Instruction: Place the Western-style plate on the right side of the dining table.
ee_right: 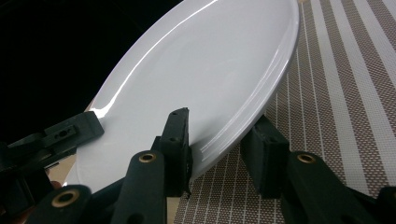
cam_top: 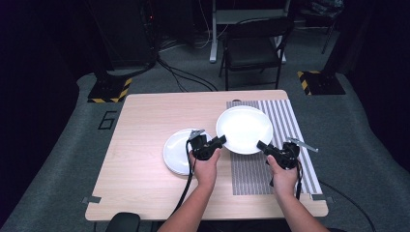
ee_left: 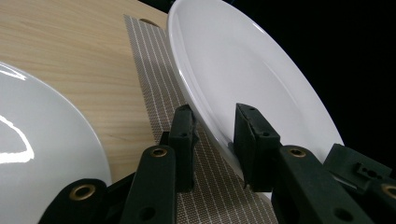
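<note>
Both hands gripped low: the left gripper (cam_top: 221,140) and the right gripper (cam_top: 261,145) each pinched the near rim of a large white plate (cam_top: 244,128) above the striped placemat (cam_top: 285,121). Uneven lifting could slip it onto the smaller plate (cam_top: 176,152).

left tool (cam_top: 220,141): jaws clamped, angled right | right tool (cam_top: 263,146): jaws clamped, angled left
</note>
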### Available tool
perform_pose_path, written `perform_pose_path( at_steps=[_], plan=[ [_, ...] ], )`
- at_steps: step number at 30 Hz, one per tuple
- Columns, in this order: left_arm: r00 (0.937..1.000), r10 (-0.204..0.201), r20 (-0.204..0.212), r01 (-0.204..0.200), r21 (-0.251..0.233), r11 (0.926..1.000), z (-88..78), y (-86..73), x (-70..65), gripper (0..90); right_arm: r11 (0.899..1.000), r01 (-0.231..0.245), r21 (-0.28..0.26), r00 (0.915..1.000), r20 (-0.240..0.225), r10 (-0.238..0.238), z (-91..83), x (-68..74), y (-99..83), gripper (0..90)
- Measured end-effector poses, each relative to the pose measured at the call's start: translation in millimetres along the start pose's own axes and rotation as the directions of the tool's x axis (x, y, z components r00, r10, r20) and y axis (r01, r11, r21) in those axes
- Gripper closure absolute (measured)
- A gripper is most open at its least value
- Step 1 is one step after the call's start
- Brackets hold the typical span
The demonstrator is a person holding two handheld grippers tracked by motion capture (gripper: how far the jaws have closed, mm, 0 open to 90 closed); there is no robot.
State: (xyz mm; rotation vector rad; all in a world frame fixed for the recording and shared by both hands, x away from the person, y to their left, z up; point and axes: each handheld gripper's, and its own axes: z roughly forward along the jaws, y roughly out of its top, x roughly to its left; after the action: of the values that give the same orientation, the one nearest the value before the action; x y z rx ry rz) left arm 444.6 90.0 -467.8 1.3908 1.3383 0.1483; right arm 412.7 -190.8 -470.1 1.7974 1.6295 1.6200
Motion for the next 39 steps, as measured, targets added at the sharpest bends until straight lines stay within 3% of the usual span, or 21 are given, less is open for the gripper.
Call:
perform_pose_path(
  at_steps=[39],
  plan=[
    [0.9957, 0.025, 0.089, -0.031, 0.057, 0.9979, 33.9, -6.8, -30.6, 69.3, 0.997, -0.034, -0.075, 0.9954, 0.086, 0.041, -36.2, -26.4, 2.2, 63.0]
  ],
)
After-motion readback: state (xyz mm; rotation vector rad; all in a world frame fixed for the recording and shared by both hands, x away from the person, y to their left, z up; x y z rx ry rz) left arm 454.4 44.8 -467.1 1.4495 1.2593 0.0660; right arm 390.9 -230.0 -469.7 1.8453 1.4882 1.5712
